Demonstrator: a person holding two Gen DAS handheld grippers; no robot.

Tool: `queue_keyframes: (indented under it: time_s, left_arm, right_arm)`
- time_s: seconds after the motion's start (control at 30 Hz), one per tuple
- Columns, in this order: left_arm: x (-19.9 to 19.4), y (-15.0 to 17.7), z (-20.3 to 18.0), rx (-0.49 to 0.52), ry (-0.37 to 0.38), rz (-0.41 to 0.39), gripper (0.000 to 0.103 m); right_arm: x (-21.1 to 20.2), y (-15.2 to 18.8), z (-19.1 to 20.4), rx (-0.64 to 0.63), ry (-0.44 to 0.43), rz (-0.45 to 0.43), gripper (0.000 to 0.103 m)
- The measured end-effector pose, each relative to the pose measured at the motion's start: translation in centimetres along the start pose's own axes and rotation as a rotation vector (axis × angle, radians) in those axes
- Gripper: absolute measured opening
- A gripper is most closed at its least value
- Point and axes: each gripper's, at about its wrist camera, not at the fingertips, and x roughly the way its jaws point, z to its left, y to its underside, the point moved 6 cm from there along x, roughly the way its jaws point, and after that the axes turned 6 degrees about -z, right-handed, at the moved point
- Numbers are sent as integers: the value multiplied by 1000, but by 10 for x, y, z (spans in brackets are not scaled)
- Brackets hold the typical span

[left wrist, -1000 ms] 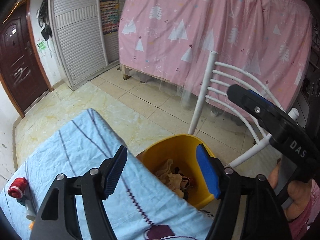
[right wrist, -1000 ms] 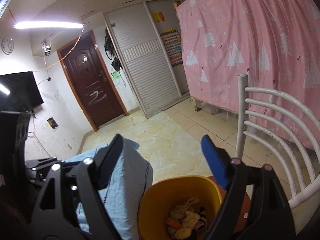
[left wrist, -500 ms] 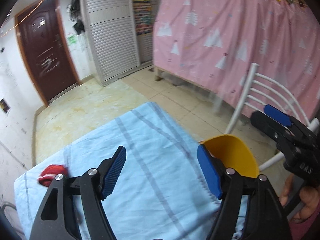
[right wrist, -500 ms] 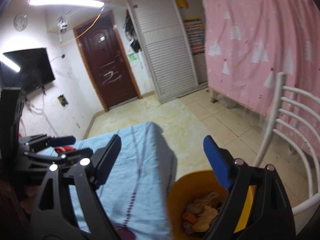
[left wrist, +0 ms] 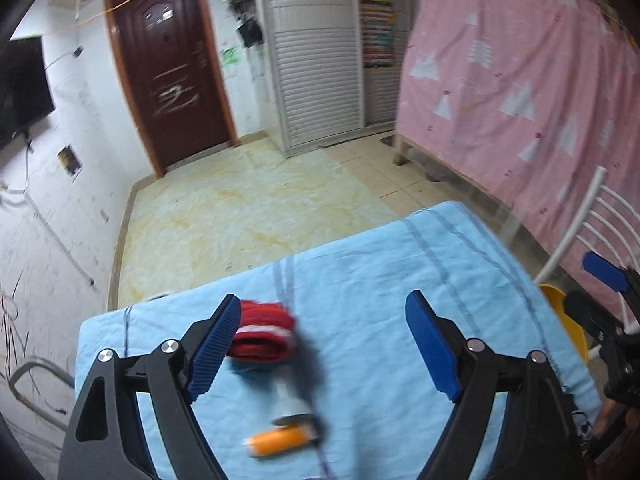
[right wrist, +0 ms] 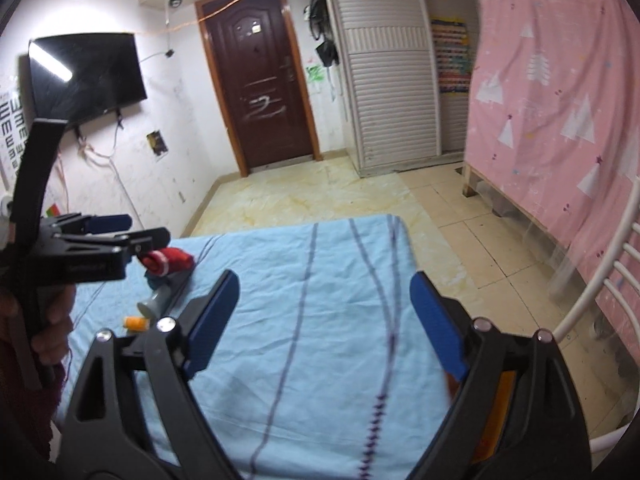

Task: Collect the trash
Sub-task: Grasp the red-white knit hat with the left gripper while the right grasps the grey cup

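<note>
Left gripper point(left wrist: 324, 344) just swung off the yellow plastic bin point(left wrist: 568, 312) onto the crumpled red-and-white wrapper point(left wrist: 262, 336) on the blue cloth, fingers wide apart, right gripper point(right wrist: 324, 320) also gaping, so another pickup's coming.

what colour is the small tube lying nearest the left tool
Orange tube, lying on the light blue striped cloth; clearest in the left wrist view.

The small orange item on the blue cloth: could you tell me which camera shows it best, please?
The left wrist view: the orange item lies close between the open fingers, though motion-blurred. The right wrist view shows it small and distant, partly behind a fingertip.
</note>
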Motion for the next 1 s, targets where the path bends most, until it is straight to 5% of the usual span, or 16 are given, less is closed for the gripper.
queue_keyframes:
  time_s: [0.3, 0.67, 0.9, 1.0]
  left_arm:
    - [25, 29, 47, -47, -21, 65, 78]
    - [47, 46, 48, -59, 31, 121, 78]
    - [52, 50, 52, -87, 40, 137, 32]
    - [50, 47, 58, -120, 52, 130, 20]
  right_arm:
    - [20, 3, 46, -65, -45, 32, 84]
    - [41, 12, 80, -120, -74, 89, 84]
    - [50, 20, 99, -143, -98, 117, 84]
    - [55, 25, 110, -161, -115, 135, 84]
